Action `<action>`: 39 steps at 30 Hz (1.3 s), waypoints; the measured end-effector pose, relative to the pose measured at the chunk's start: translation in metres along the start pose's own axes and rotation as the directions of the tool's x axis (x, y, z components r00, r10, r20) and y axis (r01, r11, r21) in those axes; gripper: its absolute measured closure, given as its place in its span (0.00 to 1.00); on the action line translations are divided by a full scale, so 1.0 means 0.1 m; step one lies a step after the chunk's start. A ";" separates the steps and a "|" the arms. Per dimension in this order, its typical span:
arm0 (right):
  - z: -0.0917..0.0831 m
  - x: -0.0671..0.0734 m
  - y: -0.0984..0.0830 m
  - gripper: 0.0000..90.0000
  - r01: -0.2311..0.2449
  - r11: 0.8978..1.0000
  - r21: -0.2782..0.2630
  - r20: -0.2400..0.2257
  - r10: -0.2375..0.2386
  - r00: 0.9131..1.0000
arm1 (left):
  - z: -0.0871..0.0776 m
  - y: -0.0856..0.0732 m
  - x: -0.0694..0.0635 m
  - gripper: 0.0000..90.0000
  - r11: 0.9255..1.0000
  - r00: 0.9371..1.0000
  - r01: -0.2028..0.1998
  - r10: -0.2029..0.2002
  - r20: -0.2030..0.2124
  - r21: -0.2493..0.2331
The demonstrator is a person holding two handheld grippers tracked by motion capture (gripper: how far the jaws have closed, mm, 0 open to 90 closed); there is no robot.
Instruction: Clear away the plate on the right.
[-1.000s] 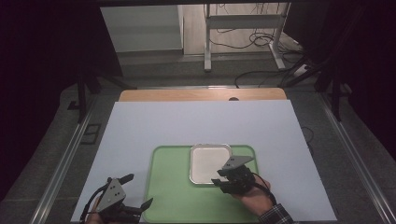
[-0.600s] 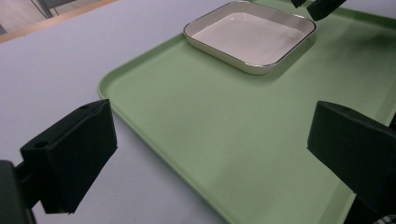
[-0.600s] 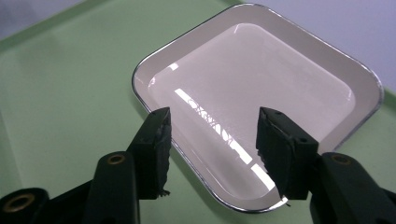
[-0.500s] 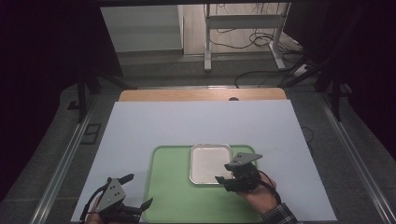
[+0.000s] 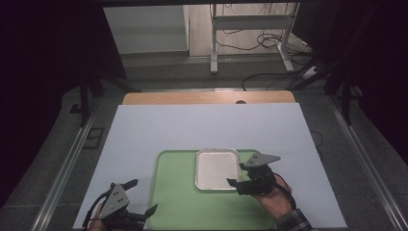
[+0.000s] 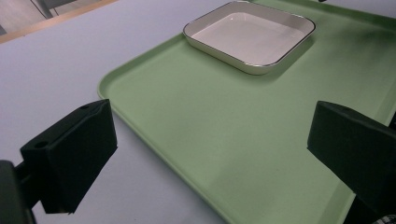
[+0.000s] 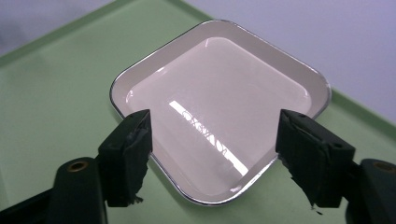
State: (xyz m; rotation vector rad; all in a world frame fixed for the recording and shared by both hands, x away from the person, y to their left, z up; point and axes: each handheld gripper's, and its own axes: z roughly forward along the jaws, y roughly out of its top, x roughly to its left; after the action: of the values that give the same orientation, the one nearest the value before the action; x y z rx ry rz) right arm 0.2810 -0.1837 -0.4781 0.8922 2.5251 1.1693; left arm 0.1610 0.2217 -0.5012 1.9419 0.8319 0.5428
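Seen along the right claw (image 7: 212, 161): jaws just eased apart, released, astride white dish (image 7: 219, 107) corner on green tray (image 7: 56, 70)

No text, label, brand, number or sign can be read anywhere; the white dish (image 7: 219, 112) bears only a streak of reflected light, no lettering; the green tray (image 6: 196, 140) and the pale surface (image 5: 192, 127) are plain and unmarked.
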 end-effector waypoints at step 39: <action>-0.39 -0.27 -0.23 0.00 -0.031 1.000 0.003 0.043 0.031 0.999 | 0.00 0.00 -0.01 0.01 1.000 1.000 -0.004 0.004 -0.004 0.001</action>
State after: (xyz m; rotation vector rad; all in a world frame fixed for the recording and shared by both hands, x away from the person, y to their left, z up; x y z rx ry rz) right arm 0.2752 -0.2360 -0.4710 0.9504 2.4890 1.1422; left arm 0.1604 0.2212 -0.5013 1.9445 0.8316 0.5484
